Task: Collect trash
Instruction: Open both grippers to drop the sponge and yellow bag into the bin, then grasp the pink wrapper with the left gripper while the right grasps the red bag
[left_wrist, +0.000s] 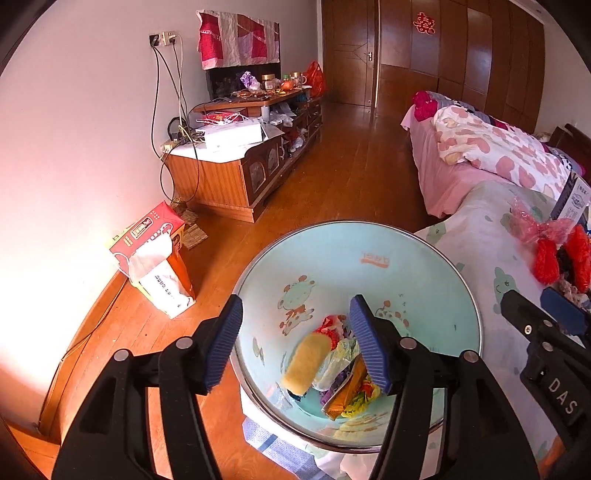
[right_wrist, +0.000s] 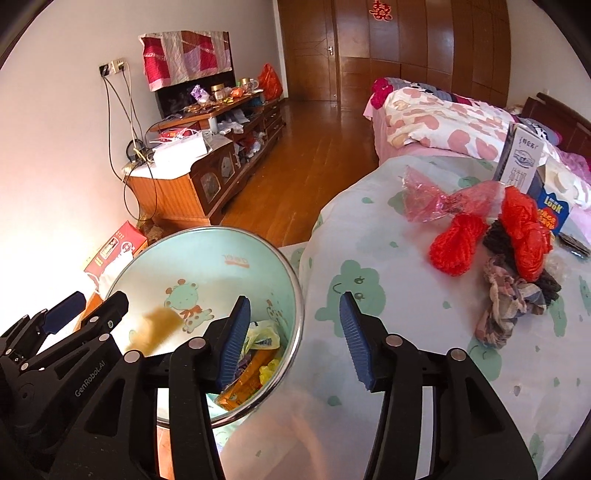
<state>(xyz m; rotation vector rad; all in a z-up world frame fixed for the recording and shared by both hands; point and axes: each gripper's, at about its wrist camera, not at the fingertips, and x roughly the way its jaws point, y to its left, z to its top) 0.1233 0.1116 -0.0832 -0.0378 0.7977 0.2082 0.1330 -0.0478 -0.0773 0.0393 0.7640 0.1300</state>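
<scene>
A pale teal bin (left_wrist: 332, 258) with cartoon animals and a metal rim stands on the floor beside a covered table (right_wrist: 369, 288). Inside it lie a yellow spongy piece (left_wrist: 306, 362) and several crumpled wrappers (left_wrist: 351, 387). My left gripper (left_wrist: 295, 334) hangs open over the bin's mouth with nothing between its pads. My right gripper (right_wrist: 295, 332) is open and empty too, straddling the bin's rim (right_wrist: 295, 291) and the table's edge. On the cover lie a pink plastic bag (right_wrist: 436, 199), two red plastic bags (right_wrist: 458, 247) and a plaid rag (right_wrist: 509, 302).
A red tissue box (left_wrist: 155, 243) leans on the floor by the wall. A cluttered wooden TV cabinet (left_wrist: 236, 177) stands along the left wall. A bed with a pink heart quilt (left_wrist: 498, 151) is at the right. Cardboard boxes (right_wrist: 521, 158) stand behind the bags.
</scene>
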